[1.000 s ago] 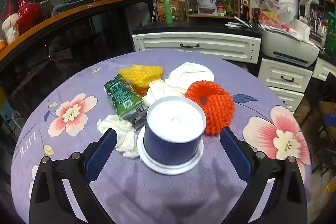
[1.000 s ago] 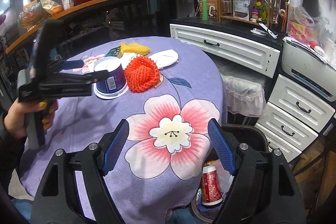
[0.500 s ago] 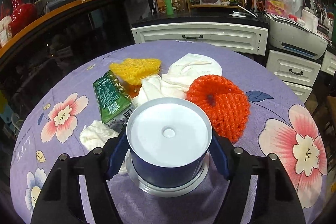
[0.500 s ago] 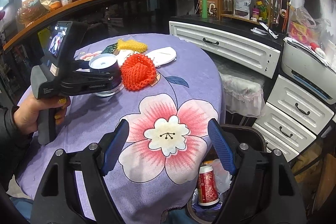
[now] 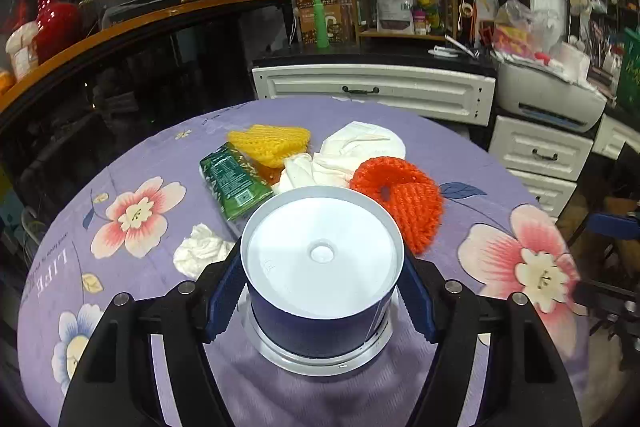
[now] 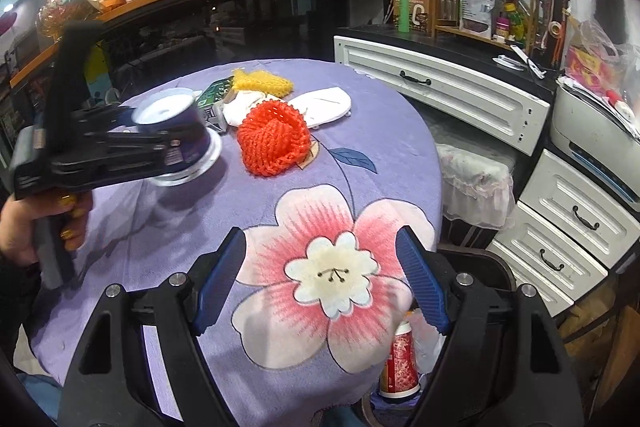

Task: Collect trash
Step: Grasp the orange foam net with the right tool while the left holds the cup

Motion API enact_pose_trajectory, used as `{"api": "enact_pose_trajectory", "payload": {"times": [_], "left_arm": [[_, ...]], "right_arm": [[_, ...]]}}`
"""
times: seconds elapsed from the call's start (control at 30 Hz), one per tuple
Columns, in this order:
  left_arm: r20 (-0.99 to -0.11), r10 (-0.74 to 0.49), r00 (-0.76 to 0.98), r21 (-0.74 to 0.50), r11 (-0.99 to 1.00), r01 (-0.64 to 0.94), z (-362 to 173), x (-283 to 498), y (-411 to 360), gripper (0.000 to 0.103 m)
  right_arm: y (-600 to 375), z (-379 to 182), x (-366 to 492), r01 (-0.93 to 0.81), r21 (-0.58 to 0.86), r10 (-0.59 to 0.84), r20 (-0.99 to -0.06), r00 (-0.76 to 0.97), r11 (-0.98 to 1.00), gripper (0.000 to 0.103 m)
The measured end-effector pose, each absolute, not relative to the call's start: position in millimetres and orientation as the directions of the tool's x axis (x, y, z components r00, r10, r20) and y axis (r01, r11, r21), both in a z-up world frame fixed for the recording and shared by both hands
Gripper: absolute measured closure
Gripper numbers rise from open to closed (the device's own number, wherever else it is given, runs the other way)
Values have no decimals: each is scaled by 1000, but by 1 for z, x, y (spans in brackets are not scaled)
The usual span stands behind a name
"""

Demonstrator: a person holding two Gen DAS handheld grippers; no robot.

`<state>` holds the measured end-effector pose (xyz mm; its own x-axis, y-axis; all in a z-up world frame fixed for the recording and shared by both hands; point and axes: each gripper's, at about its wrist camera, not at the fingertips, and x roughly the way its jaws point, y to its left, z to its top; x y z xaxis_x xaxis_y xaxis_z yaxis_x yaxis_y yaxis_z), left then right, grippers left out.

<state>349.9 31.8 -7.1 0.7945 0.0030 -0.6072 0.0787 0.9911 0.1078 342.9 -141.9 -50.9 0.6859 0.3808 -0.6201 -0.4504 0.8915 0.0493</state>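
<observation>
My left gripper (image 5: 320,287) is shut on an upside-down blue tub (image 5: 320,259) with a white base and a wide pale rim. Its blue pads (image 5: 222,291) press both sides. In the right wrist view the tub (image 6: 196,135) is blurred and seems just off the purple flowered cloth (image 6: 160,227), held by a hand (image 6: 24,227). Behind it lie an orange foam net (image 5: 400,203), a yellow net (image 5: 270,143), a green packet (image 5: 234,183), a crumpled tissue (image 5: 200,251) and white paper (image 5: 360,147). My right gripper (image 6: 320,239) is open and empty over a pink flower print.
Below the table's near edge stands a dark bin (image 6: 486,263) with a red cup (image 6: 400,363) inside. White drawers (image 6: 560,219) and a printer (image 6: 592,131) stand to the right. A dark glass counter with an orange top (image 5: 120,23) curves behind the table.
The left jaws went from wide open around the tub to shut on it. The left gripper then drew back slightly with the tub. The right gripper stays open.
</observation>
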Motion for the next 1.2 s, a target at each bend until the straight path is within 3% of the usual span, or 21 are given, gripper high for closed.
{"api": "enact_pose_trajectory", "payload": {"times": [0.4, 0.6, 0.8, 0.9, 0.97, 1.07, 1.2], "left_arm": [[-580, -52, 813, 26, 996, 82, 9, 292, 49, 34], [-583, -62, 810, -2, 997, 75, 8, 277, 61, 34], [-572, -60, 818, -21, 998, 59, 10, 266, 74, 34], [-577, -61, 815, -37, 998, 49, 8, 261, 81, 34], [-578, -61, 814, -44, 998, 43, 7, 258, 84, 34], [-580, -46, 813, -39, 999, 29, 5, 254, 88, 34], [-580, -37, 814, -38, 999, 18, 4, 251, 90, 34]], "right_arm": [[-78, -51, 391, -556, 34, 432, -671, 603, 830, 26], [-38, -55, 416, -596, -55, 394, -701, 595, 801, 26], [-13, -70, 443, -579, -128, 307, -745, 592, 805, 33], [-9, -78, 451, -569, -157, 268, -762, 590, 807, 45], [-9, -83, 454, -562, -156, 257, -770, 584, 812, 63], [-13, -81, 453, -558, -140, 268, -766, 585, 818, 75], [-25, -73, 445, -557, -99, 310, -744, 592, 825, 82]]}}
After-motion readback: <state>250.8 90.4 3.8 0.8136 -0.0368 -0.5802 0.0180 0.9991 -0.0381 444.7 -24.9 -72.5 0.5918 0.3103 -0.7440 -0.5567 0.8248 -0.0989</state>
